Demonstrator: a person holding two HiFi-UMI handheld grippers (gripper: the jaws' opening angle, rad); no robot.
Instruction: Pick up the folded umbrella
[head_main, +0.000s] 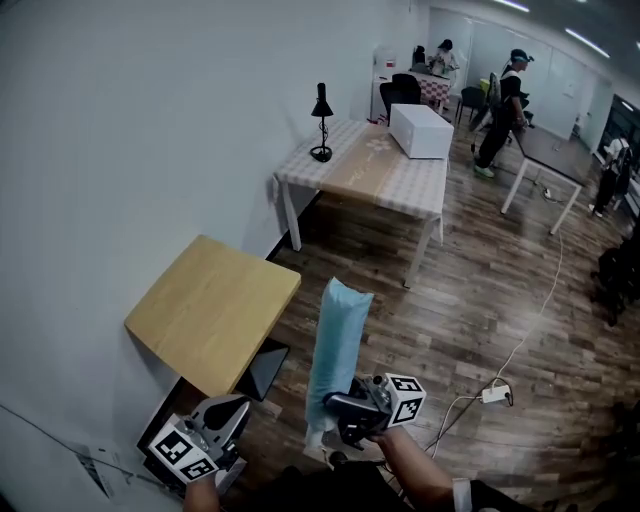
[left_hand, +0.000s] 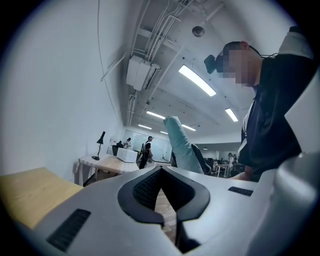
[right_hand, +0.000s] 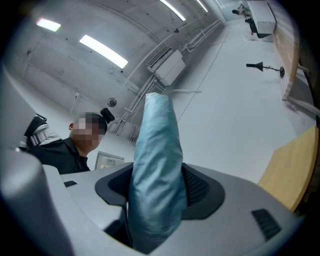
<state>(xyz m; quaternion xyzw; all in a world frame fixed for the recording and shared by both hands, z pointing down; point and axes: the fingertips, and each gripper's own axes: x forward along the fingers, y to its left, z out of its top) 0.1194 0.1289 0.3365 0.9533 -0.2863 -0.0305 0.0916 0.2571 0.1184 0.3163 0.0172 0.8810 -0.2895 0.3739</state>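
The folded umbrella (head_main: 338, 340) is a long light-blue bundle that stands nearly upright over the wooden floor. My right gripper (head_main: 343, 410) is shut on its lower part. In the right gripper view the umbrella (right_hand: 157, 165) fills the gap between the dark pads of that gripper (right_hand: 157, 200) and rises toward the ceiling. My left gripper (head_main: 225, 412) is at the lower left, apart from the umbrella. Its jaws (left_hand: 161, 200) meet with nothing between them, and the umbrella (left_hand: 182, 150) shows beyond them to the right.
A small wooden table (head_main: 215, 305) stands against the white wall on the left, with a dark object (head_main: 262, 368) under it. Farther off, a checked-cloth table (head_main: 380, 175) holds a black lamp (head_main: 321, 125) and white box (head_main: 420, 130). A power strip (head_main: 495, 394) lies on the floor. People (head_main: 500, 110) stand at the back.
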